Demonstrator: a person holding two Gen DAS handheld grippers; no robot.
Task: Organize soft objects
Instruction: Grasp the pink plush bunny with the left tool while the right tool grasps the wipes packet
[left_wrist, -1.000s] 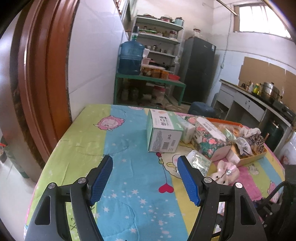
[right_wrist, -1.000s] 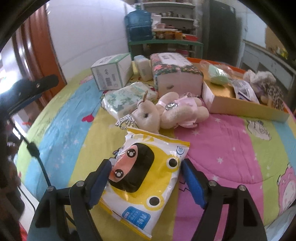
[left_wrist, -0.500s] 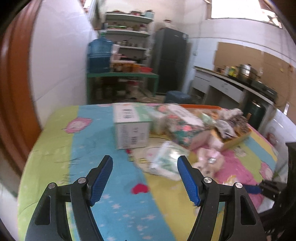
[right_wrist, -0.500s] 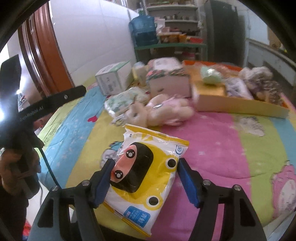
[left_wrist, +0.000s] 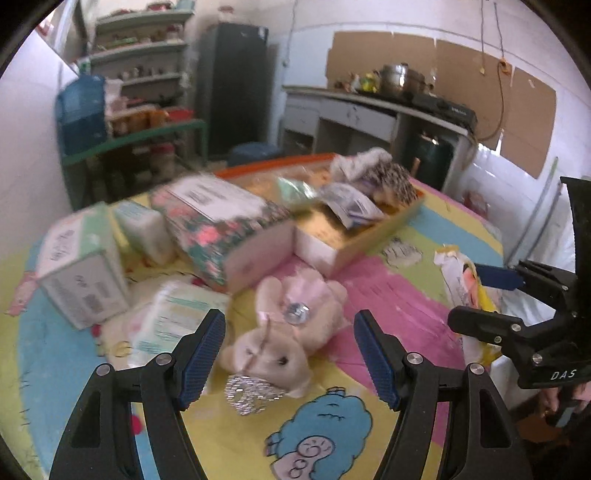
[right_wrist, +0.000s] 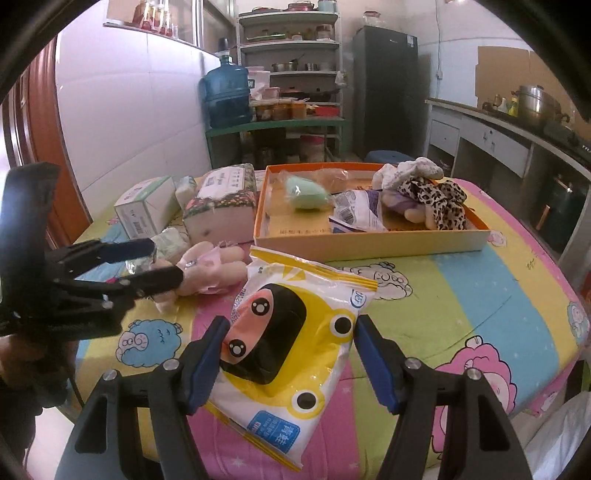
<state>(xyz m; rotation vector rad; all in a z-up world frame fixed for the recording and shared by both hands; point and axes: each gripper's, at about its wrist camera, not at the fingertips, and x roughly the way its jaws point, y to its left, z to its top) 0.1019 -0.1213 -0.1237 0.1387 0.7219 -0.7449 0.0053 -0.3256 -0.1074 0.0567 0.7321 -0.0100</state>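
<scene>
Two tools: right tool (right_wrist: 288, 363) pinching yellow cartoon-face pouch (right_wrist: 291, 350); left tool (left_wrist: 290, 354) spread above pink plush (left_wrist: 286, 339).

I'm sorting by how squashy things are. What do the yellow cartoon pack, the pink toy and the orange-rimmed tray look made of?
The yellow cartoon pack: glossy plastic film, going by its sheen, crimped top edge and creases. The pink toy: matte plush fabric with a fuzzy nap, plus a shiny metallic-looking trinket. The orange-rimmed tray: probably cardboard, with thin, flat, matte walls.
</scene>
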